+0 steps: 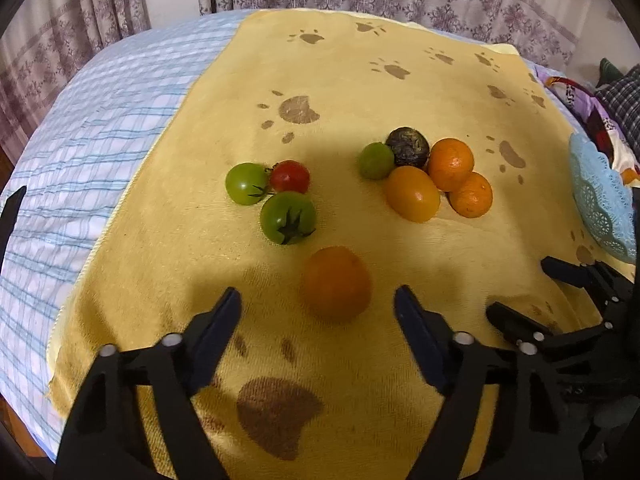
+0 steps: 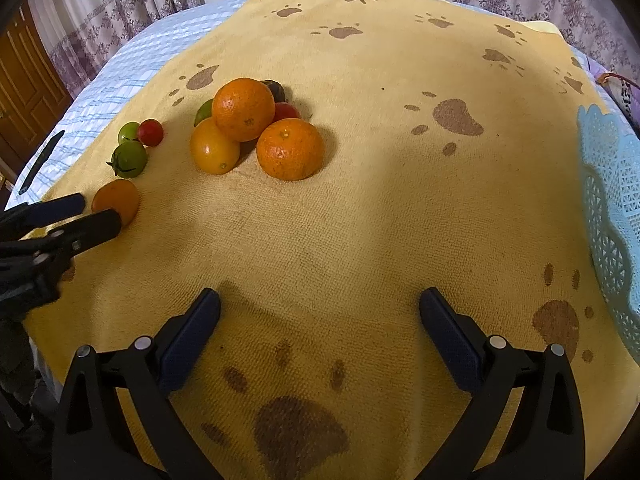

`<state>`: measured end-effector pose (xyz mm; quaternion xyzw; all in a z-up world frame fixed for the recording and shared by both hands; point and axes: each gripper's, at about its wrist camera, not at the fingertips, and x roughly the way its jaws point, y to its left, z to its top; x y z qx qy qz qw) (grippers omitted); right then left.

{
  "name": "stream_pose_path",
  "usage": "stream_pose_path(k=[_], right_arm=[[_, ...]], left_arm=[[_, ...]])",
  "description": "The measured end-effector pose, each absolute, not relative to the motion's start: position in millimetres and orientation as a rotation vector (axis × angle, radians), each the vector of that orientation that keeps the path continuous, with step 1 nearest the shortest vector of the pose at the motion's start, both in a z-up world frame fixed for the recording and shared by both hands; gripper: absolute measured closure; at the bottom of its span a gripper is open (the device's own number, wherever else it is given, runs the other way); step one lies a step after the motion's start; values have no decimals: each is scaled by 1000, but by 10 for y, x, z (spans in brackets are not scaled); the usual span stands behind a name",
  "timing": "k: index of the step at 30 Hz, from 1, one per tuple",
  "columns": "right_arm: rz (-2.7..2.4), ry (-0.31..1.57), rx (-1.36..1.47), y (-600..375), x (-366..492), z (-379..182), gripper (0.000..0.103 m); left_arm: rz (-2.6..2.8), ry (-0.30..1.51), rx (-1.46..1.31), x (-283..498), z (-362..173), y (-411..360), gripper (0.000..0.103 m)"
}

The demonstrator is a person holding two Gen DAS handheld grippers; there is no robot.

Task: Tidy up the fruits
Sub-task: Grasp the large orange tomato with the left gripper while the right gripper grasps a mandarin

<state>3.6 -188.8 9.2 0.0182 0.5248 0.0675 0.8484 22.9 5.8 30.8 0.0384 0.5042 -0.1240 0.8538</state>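
Note:
A lone orange fruit [image 1: 337, 282] lies on the yellow paw-print towel [image 1: 360, 92] just ahead of my open left gripper [image 1: 318, 304], between its fingertips but untouched. Beyond it sit two green tomatoes [image 1: 287, 218] and a red one [image 1: 289, 176]. To the right is a pile: oranges [image 1: 451, 163], a yellow-orange fruit [image 1: 412, 193], a green one [image 1: 376, 160] and a dark one [image 1: 407, 146]. My right gripper [image 2: 320, 312] is open and empty over bare towel; the pile [image 2: 243, 109] lies far ahead to its left.
A light blue lace-patterned basket [image 2: 612, 216] stands at the towel's right edge. A blue checked sheet [image 1: 100, 128] covers the surface left of the towel. Patterned curtains hang behind. A dark flat object [image 2: 42, 160] lies on the sheet at left.

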Motion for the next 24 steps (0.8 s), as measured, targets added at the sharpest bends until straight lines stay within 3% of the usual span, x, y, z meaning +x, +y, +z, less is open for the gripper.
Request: stream_pose_path(k=[2, 9, 16, 19, 24], right_arm=[[145, 1109, 44, -1893, 36, 112, 2], [164, 1123, 77, -1939, 88, 183, 2], [192, 1122, 72, -1925, 149, 211, 2], [208, 1106, 53, -1900, 210, 262, 2], [221, 1094, 40, -1899, 297, 297, 2]], left_arm=[[-263, 1076, 68, 289, 286, 56, 40], [-282, 1126, 61, 318, 239, 39, 46], [-276, 1143, -15, 249, 427, 293, 44], [-286, 1120, -14, 208, 523, 281, 34], [-330, 1111, 32, 221, 516, 67, 33]])
